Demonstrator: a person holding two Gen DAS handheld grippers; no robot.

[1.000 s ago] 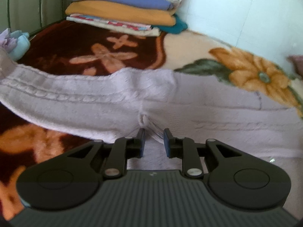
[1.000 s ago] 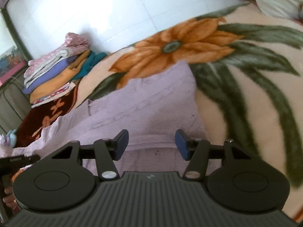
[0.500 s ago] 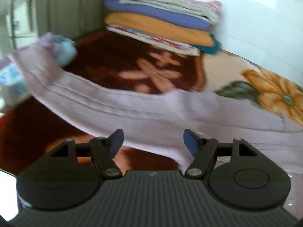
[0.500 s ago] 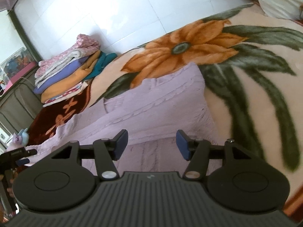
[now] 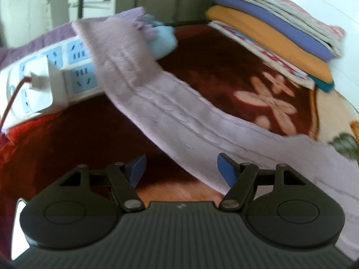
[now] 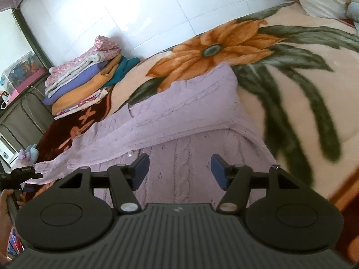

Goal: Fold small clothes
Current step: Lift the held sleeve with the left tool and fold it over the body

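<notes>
In the left wrist view, the left gripper (image 5: 180,168) hung with its blue-padded jaws spread apart and empty above the dark red flowered blanket (image 5: 224,67). The long pale lilac cable-knit sleeve (image 5: 170,112) of the garment ran diagonally away from it, its far end draped over a white power strip with blue sockets (image 5: 67,71), beside a small light blue soft toy (image 5: 163,40). A risk, as I judged it: dragging that sleeve could snag the plug and cord there, or pull the strip along.

In the right wrist view, the right gripper (image 6: 178,170) was likewise spread wide and empty, just above the lilac cable-knit sweater body (image 6: 186,121), which lay partly folded on the cream blanket with orange flower (image 6: 291,89). A shallow pinch might catch only the top layer and undo the fold. A stack of folded clothes (image 6: 85,85) sat well apart.
</notes>
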